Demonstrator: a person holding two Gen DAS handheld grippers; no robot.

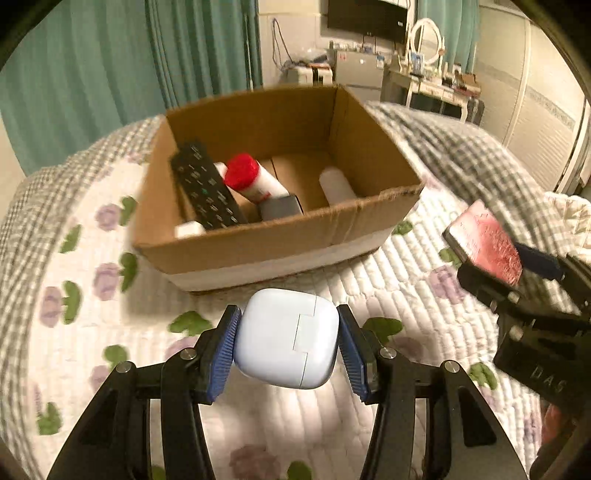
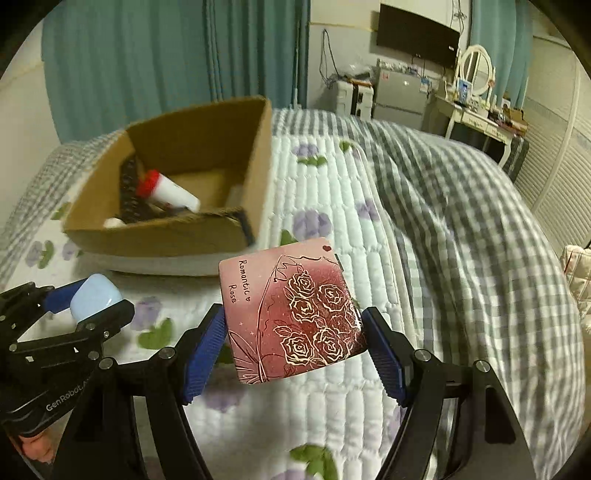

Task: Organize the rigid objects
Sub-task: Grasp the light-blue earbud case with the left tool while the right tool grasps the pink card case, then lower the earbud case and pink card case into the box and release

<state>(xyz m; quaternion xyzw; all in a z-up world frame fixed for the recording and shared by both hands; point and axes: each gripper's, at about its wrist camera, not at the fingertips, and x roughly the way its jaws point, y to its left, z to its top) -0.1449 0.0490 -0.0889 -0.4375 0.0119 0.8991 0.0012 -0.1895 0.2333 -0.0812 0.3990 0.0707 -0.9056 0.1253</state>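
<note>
With some things (a remote [image 1: 207,186], a red-capped tube [image 1: 251,179]) already in the box [image 1: 280,243], still to drop in: blue case [image 1: 286,338] squeezed by left gripper [image 1: 286,343], pink rose case [image 2: 291,314] squeezed by right gripper [image 2: 293,349].

A bedroom seen beyond the bed

A flowered quilt [image 2: 325,206] and grey checked blanket [image 2: 461,206] cover the bed; teal curtains [image 1: 110,74] hang behind, a dark screen [image 2: 417,35] is on the wall, and a white dressing table [image 2: 476,114] carries a round mirror [image 2: 476,68].

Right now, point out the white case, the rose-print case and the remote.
white case [image 1: 286,338], left wrist view, front face.
rose-print case [image 2: 291,314], right wrist view, printed face.
remote [image 1: 207,186], left wrist view, keypad.
</note>
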